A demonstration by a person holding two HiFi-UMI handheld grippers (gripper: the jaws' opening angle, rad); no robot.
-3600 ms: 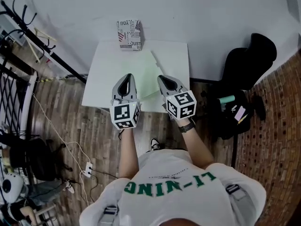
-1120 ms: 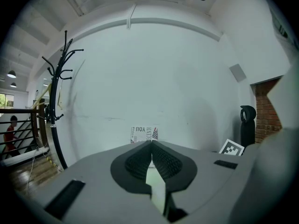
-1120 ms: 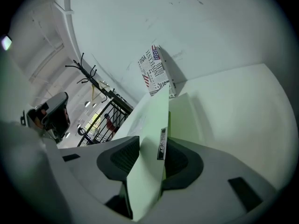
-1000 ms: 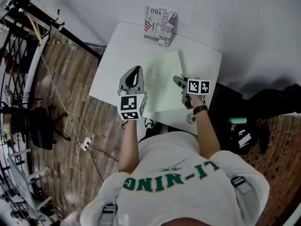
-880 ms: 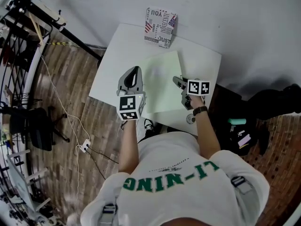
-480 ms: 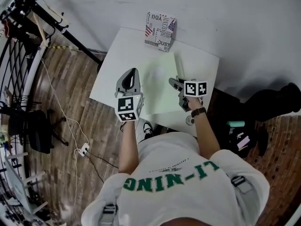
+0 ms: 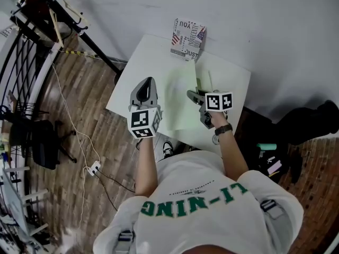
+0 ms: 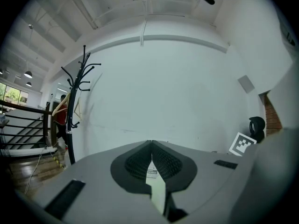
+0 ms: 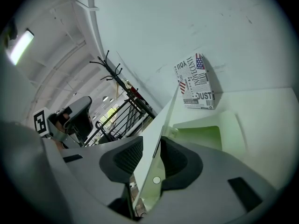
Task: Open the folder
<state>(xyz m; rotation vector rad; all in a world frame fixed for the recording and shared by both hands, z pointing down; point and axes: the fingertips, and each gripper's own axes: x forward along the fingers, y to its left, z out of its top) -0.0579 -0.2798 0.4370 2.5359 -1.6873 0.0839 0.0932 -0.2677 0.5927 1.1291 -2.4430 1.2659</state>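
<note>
Raised cover (image 9: 158,136) of pale green folder (image 7: 180,110) is pinched by right hand-held gripper (image 7: 190,96), jaws easing open. Folder is laid on desk (image 7: 132,73), long axis away from person. Left hand-held gripper (image 7: 146,83) is closed, empty, at left edge.

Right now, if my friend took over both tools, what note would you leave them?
Left tool: shut on a thin green edge of the folder, near its left side.
Right tool: the cover is between its jaws, standing nearly upright; the jaws are opening.
Things: the folder lies on the white table, and a printed box stands behind it by the wall.
Done: the cover is lifted off the back half, so the inside shows.
Left: probably swing the cover on over until the folder lies open, then let go.
</note>
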